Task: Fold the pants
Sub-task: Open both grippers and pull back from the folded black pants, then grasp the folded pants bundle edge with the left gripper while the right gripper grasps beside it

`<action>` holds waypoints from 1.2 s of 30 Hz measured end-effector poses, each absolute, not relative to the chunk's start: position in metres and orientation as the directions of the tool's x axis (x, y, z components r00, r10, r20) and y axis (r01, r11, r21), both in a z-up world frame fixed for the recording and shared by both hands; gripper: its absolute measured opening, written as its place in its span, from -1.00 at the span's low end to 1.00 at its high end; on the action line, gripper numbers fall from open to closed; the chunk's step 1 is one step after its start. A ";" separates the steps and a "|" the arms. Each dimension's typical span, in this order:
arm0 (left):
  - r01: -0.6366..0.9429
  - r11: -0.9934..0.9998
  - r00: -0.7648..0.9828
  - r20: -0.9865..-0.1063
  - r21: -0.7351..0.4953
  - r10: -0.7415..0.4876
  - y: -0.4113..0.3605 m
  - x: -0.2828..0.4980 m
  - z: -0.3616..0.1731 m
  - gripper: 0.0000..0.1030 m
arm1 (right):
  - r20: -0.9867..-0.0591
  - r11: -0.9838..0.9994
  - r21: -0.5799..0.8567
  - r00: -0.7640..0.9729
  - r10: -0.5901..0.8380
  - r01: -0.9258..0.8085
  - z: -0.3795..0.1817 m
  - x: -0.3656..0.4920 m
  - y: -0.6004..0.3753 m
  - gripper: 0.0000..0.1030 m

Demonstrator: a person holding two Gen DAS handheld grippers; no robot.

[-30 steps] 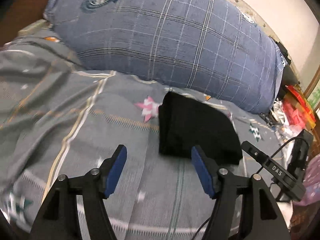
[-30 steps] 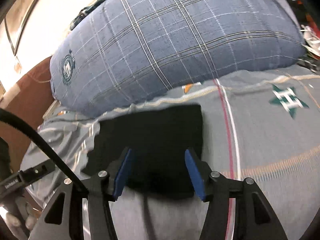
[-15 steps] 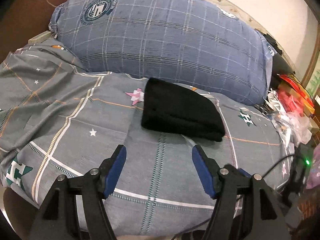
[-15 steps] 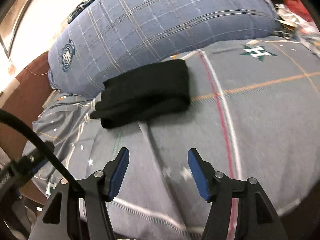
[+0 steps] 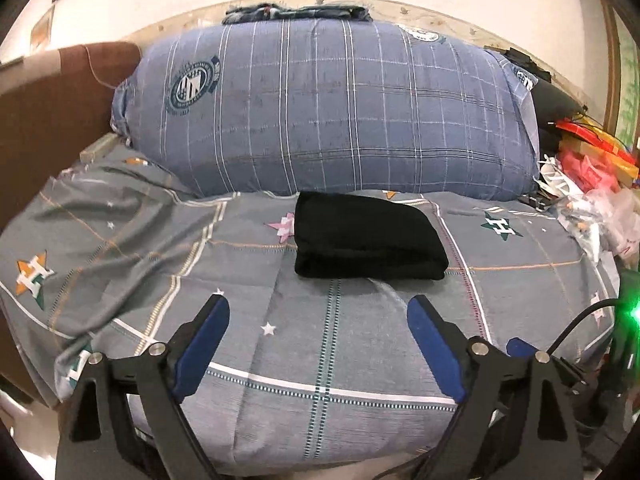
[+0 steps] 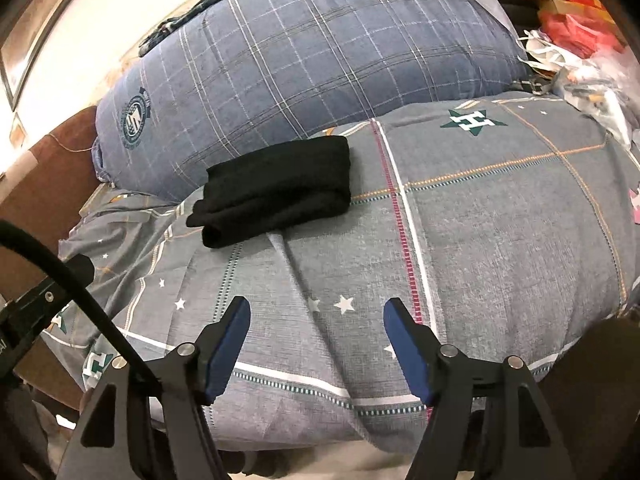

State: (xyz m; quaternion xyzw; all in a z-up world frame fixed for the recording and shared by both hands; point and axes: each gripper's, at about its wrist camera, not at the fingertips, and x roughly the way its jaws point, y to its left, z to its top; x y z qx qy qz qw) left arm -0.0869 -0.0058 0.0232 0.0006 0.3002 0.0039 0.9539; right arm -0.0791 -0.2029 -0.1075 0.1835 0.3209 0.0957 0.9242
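The black pants point(image 5: 366, 236) lie folded into a compact rectangle on the grey bedspread point(image 5: 320, 340), just in front of the big blue plaid pillow. They also show in the right wrist view point(image 6: 276, 190), up and left of centre. My left gripper point(image 5: 320, 312) is open and empty, held well back from the pants near the bed's front edge. My right gripper point(image 6: 316, 312) is open and empty too, back near the front edge and to the right of the pants.
A large blue plaid pillow point(image 5: 328, 112) fills the back of the bed. A brown headboard or chair point(image 5: 48, 100) stands at the left. Plastic bags and red clutter point(image 5: 592, 176) pile up at the right. A black device with a green light point(image 5: 628, 320) sits at the right edge.
Both grippers have pulled back from the folded pants toward the bed's front edge. The pants stay in place, now farther away in both views.
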 end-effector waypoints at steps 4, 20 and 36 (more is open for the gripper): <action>-0.003 1.000 0.809 -0.588 0.015 0.012 -0.008 -0.086 0.019 0.77 | -0.573 0.919 0.388 0.761 0.305 -0.077 -0.110 -0.077 -0.195 0.46; -0.003 1.000 0.745 -0.667 0.014 0.012 -0.007 -0.074 -0.004 0.77 | -0.625 0.923 0.377 0.715 0.312 -0.073 -0.124 -0.070 -0.182 0.49; 0.021 0.977 0.646 -0.743 -0.211 -0.174 0.047 0.028 -0.029 0.77 | -0.649 0.914 0.404 0.693 0.314 -0.036 -0.130 -0.012 -0.213 0.52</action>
